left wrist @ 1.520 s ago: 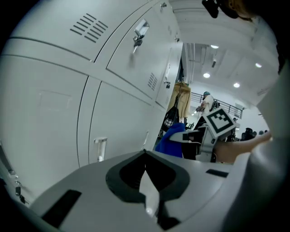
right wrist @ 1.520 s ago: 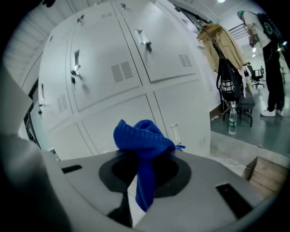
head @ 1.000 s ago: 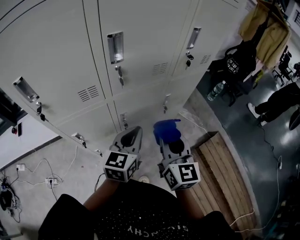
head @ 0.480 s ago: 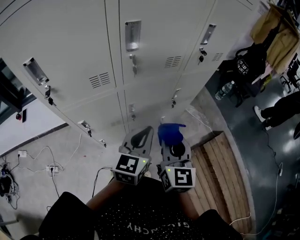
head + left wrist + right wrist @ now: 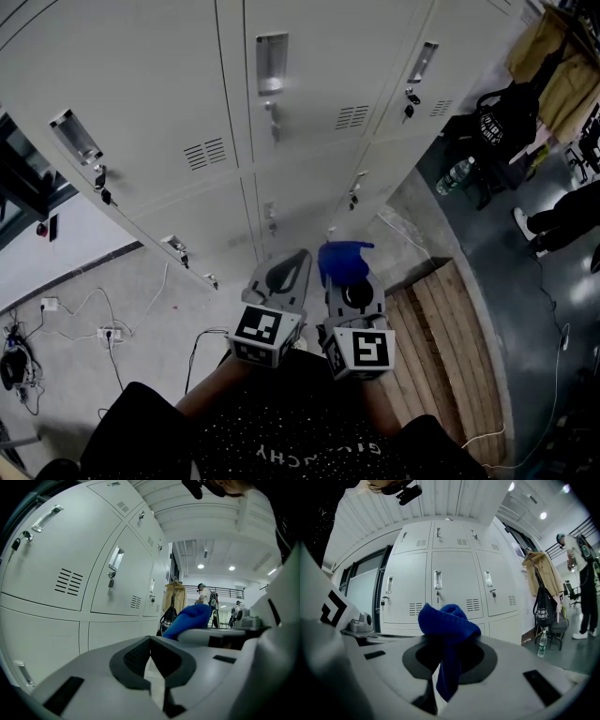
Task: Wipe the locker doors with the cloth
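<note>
Both grippers are up in front of the lockers (image 5: 309, 84), side by side and well clear of the doors, with no metal touched. The right gripper (image 5: 345, 283) has its fingers clamped on the blue cloth (image 5: 343, 261). In the right gripper view the cloth bunches into a knot above the jaws and a tail hangs down between them. The middle locker's recessed handle (image 5: 437, 580) lines up straight behind it.

The left gripper (image 5: 298, 259) sits just beside its partner, pointing at the same bank of lockers. Its fingers are pressed together with nothing between them. In the left gripper view the dark pads (image 5: 131, 660) meet at the tips, and the blue cloth pokes up just beyond them against the locker fronts.

The lockers are pale grey, stacked in two tiers. Each door has a louvred vent (image 5: 205, 153), and keys hang from the locks.

At the foot of the lockers, toward their right end, lies a wooden pallet (image 5: 450, 328). Past that right end a tan coat (image 5: 548, 56) hangs above a black bag (image 5: 497, 122). A water bottle (image 5: 450, 176) stands on the dark floor beside the bag, and a person's legs (image 5: 562, 211) show at the edge of the head view. Off the lockers' left end, a white power strip (image 5: 103, 333) and loose cables lie on the concrete.
</note>
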Demonstrator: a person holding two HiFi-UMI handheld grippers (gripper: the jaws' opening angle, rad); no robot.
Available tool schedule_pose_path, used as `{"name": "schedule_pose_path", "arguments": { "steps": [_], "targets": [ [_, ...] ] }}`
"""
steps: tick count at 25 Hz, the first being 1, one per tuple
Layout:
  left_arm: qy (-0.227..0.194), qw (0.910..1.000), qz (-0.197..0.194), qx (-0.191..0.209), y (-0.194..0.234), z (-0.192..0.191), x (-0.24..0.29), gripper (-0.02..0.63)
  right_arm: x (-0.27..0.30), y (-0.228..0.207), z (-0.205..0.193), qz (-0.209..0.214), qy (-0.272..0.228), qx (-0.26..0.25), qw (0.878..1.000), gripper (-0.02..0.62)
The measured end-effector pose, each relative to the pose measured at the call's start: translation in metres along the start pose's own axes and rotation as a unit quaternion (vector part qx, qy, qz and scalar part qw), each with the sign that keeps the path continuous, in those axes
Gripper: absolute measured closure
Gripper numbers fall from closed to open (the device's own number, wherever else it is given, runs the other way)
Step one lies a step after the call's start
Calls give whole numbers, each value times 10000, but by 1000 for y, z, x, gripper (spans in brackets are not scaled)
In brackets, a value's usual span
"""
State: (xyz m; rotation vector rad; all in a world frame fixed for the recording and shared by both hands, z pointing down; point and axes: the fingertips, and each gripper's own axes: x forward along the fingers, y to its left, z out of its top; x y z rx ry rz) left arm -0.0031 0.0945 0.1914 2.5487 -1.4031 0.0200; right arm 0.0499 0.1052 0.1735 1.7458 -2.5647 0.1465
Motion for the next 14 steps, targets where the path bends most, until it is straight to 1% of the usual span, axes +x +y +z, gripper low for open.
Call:
{"name": "schedule_pose_path", "arguments": {
  "steps": [4,9,14],
  "targets": [
    [-6,10000,10,-30,0,0,0,597,2,0,-6,42,97,-1,9999,520],
    [46,10000,-30,-19,0,-2,3,597,4,-3,-9,0,180,172,9997,520],
    [96,9999,-37,-10,3,-6,9,597,5,-10,-3,-88,154,70,9998,520]
  ]
}}
